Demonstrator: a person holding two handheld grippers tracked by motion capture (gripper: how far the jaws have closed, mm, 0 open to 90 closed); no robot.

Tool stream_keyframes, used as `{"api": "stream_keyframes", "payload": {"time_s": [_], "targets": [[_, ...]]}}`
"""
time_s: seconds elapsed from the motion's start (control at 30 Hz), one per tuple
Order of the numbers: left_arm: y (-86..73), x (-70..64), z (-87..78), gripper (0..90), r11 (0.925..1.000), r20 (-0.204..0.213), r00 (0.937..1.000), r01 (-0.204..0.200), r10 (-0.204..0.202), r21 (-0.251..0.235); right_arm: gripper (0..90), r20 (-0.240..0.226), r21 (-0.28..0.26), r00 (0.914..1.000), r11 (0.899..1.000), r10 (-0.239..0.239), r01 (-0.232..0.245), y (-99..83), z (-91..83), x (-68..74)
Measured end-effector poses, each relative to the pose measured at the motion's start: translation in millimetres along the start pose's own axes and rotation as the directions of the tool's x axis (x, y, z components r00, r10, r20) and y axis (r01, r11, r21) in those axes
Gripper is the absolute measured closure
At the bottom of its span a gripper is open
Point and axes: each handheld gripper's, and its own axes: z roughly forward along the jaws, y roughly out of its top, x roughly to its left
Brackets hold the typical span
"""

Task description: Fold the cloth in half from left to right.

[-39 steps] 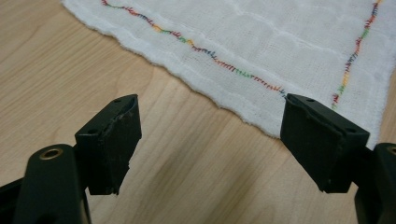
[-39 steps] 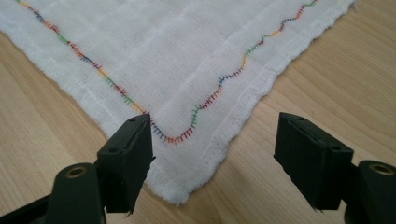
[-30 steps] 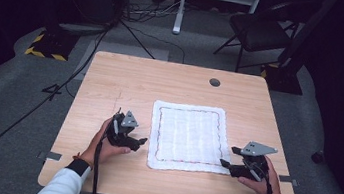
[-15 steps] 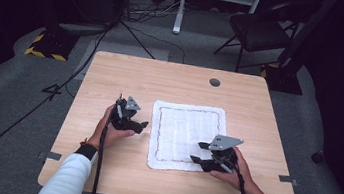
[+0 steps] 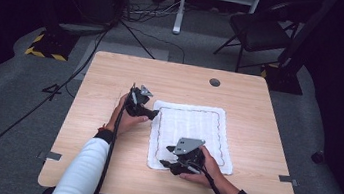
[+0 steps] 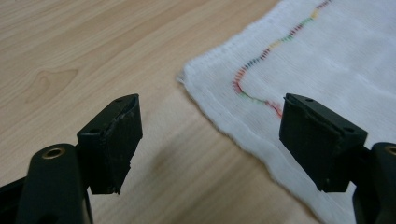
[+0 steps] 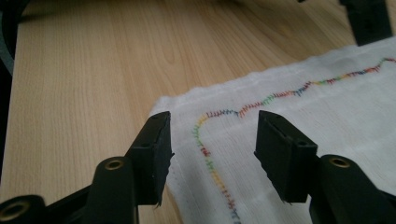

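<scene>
No writing or brand readable anywhere. White cloth (image 5: 189, 135) lies flat on the tabletop (image 5: 113, 69), right of centre, roughly rectangular, long axis running near-to-far, edges about square to the tabletop edges; a multicolour stitched wavy line runs just inside its border. Left tongs (image 5: 153, 113) sit at the cloth's far-left corner, pointing right toward it, hand gripping from the left, forearm in a white sleeve coming up from the near edge. In the left gripper view the left tongs (image 6: 210, 140) are wide apart, nothing between them, low over the wood, one jaw over bare tabletop, the other over the cloth edge (image 6: 327, 56). Right tongs (image 5: 166, 157) are at the cloth's near-left corner, pointing left, hand over the near part of the cloth, grey plate on top. In the right gripper view the right tongs (image 7: 212, 140) are apart, empty, straddling the corner of the cloth (image 7: 299, 121), stitching between the jaws. Whether either touches the cloth: cannot tell.
</scene>
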Motion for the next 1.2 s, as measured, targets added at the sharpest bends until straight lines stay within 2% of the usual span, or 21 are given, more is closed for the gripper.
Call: {"api": "stream_keyframes", "payload": {"time_s": [0.13,0.2,0.27,0.43,0.57,0.63,0.77,0.8,0.9,0.93,1.03,1.1,1.2], "targets": [[7.8,7.1,12.2,20.9,0.9970,0.000,0.9970,0.077,-0.077,-0.011,46.3,-0.017,0.011,0.9998,1.000,-0.012,0.013,2.9,11.3,4.3],[9.5,9.3,19.3,20.9,0.9951,-0.012,0.9950,0.099,-0.099,0.001,46.2,-0.024,0.012,0.9996,1.000,-0.015,0.015,4.1,15.3,5.5],[9.8,10.0,23.8,20.9,0.9956,-0.022,0.9955,0.093,-0.093,0.012,45.8,-0.026,0.006,0.9995,1.000,-0.016,0.016,6.1,18.3,7.3],[7.9,11.5,29.2,20.0,0.9937,-0.029,0.9935,0.111,-0.110,0.017,45.5,-0.036,0.011,0.9990,1.000,-0.027,0.027,9.7,26.3,13.4],[7.5,11.1,29.0,20.6,0.9964,-0.039,0.9959,0.082,-0.081,0.021,45.4,-0.049,0.027,0.9979,0.999,-0.042,0.043,11.0,35.4,19.7],[7.9,9.5,28.5,23.0,0.9959,-0.034,0.9957,0.087,-0.086,0.024,45.4,-0.045,0.037,0.9980,0.998,-0.044,0.046,10.8,38.1,20.8],[7.7,7.8,27.0,35.9,0.9977,-0.013,0.9977,0.066,-0.066,0.016,46.8,-0.028,0.050,0.9994,0.999,-0.019,0.020,8.9,39.9,19.9],[6.9,7.3,25.9,38.9,0.9982,-0.007,0.9982,0.060,-0.060,0.009,50.9,-0.008,0.057,0.9999,0.998,-0.010,0.010,7.8,39.5,17.2],[6.6,8.6,24.9,46.7,0.9985,0.008,0.9985,0.054,-0.054,0.005,55.2,-0.005,0.062,1.0000,0.998,-0.001,0.001,6.9,39.9,15.7],[6.5,9.0,24.5,53.4,0.9987,0.020,0.9985,0.052,-0.052,0.003,58.6,-0.007,0.062,1.0000,0.998,-0.001,0.001,6.9,40.2,15.9],[6.3,9.1,23.6,65.2,0.9991,0.056,0.9975,0.042,-0.042,0.003,70.7,0.002,0.063,1.0000,0.998,-0.006,0.006,8.5,41.8,16.1],[6.5,9.3,23.4,71.5,0.9994,0.068,0.9971,0.034,-0.034,0.005,78.3,0.002,0.067,1.0000,0.998,-0.007,0.007,10.1,43.6,15.9],[6.1,10.2,23.2,78.1,0.9996,0.087,0.9958,0.029,-0.029,0.005,84.0,0.011,0.076,0.9998,0.997,-0.014,0.013,12.3,45.0,17.2]]}}
